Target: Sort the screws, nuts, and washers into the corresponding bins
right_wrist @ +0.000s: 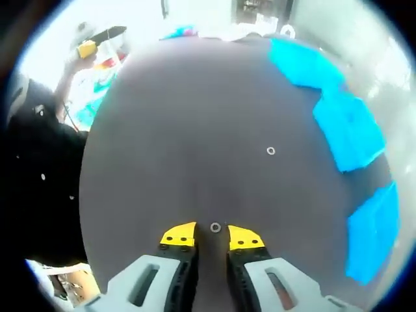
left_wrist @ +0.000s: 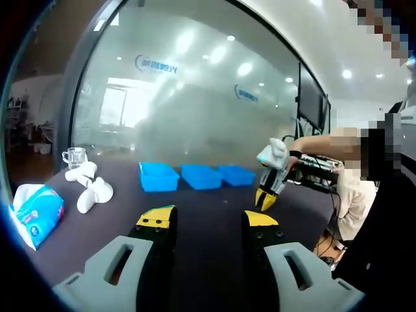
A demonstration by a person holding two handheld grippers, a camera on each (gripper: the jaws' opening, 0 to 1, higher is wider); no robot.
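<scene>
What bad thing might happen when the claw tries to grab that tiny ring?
The small washer lies flat on the dark table, just past the right claw tips, so it might slide away or slip out. A second washer lies apart, and the blue bins sit off to one side, so it may drop on the way.

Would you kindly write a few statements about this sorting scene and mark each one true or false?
1. Three blue bins stand in a row on the dark table. True.
2. The right hand-held gripper has a washer just beyond its fingertips. True.
3. The left hand-held gripper is clamped on a bolt. False: its jaws stand apart with nothing between them.
4. A second washer lies inside a bin. False: it lies on the bare table.
5. A tissue pack lies on the table in the left gripper view. True.
6. The glass mug stands between two bins. False: it stands apart from them, beyond the white objects.
</scene>
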